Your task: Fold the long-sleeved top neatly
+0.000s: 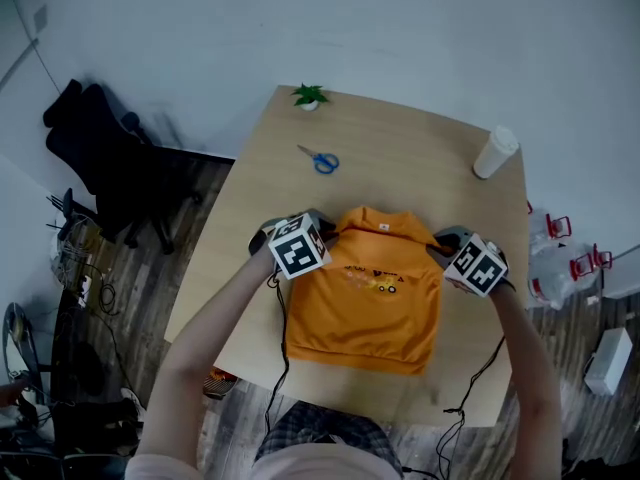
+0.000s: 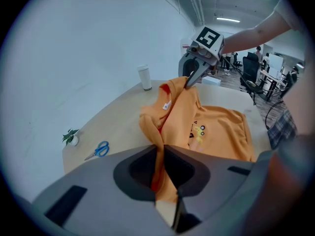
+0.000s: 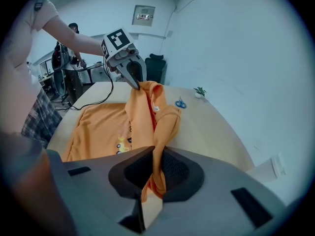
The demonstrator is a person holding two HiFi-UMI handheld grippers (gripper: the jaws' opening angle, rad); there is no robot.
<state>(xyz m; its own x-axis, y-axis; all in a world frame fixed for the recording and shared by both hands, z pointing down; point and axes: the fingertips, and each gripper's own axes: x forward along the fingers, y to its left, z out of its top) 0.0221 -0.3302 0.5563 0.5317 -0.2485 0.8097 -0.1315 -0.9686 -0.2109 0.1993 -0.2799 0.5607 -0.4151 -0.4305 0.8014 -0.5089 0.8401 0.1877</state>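
Currently both tongs are clamped on the orange top (image 1: 365, 308): the left gripper (image 2: 165, 173) pinches one shoulder fold, the right gripper (image 3: 155, 173) pinches the other. Collar end is held up off the table (image 1: 420, 158); hem end lies flat at the person's edge. Scissors (image 1: 320, 160), plant (image 1: 309, 96) and cup (image 1: 495, 152) sit further back.
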